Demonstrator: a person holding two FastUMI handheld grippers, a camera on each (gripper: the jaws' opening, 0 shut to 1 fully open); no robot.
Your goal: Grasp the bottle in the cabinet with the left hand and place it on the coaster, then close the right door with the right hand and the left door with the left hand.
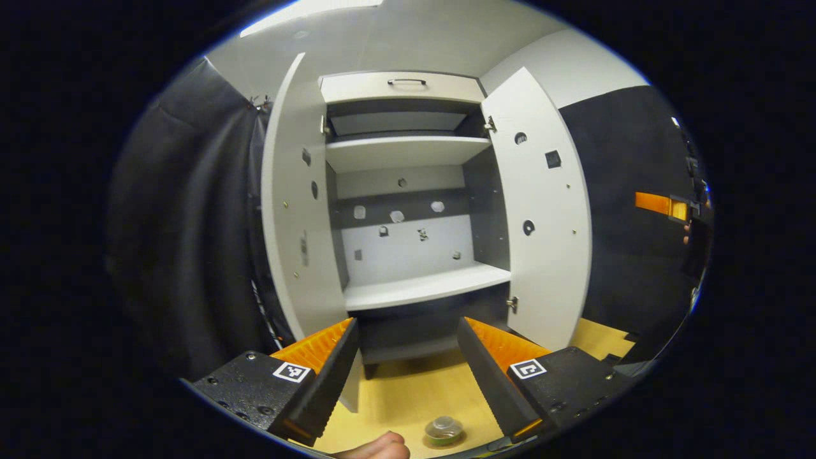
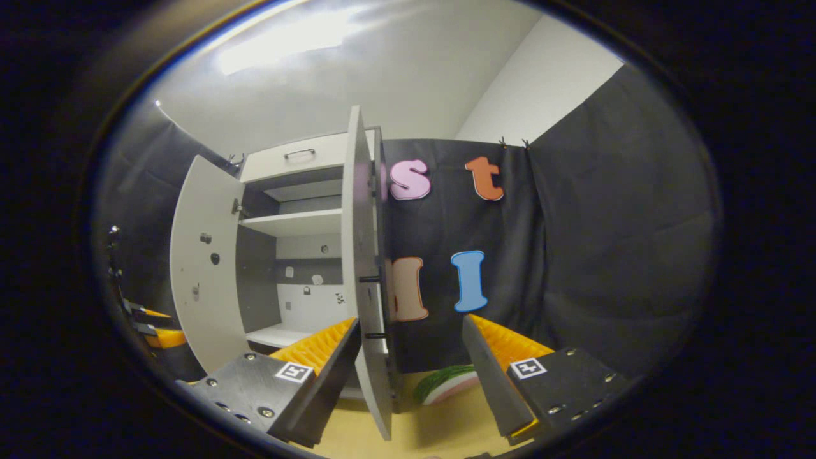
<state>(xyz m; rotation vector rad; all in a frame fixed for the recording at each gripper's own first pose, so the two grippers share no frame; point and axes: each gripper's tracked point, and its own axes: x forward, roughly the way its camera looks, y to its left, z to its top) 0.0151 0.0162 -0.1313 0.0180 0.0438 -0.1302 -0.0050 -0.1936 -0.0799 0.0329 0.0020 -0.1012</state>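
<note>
Bottle [image 1: 444,431] down on the desk [image 1: 408,389], just below and between left gripper [image 1: 408,376] jaws, wide open, empty; coaster under it not clear. Cabinet shelves bare. Right gripper [image 2: 411,376] agape, empty, right door [image 2: 363,280] edge-on between jaws. Both doors left to close; left door [image 1: 293,210] ajar.

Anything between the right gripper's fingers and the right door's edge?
Nothing: in the right gripper view the open right gripper frames the right door edge-on, with no object between.

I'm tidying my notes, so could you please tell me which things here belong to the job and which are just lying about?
Job:
- bottle on the table
- cabinet
- right door, open
- left door, open
- left hand-held gripper
- right hand-held gripper

Lying about:
- watermelon-slice toy
</note>
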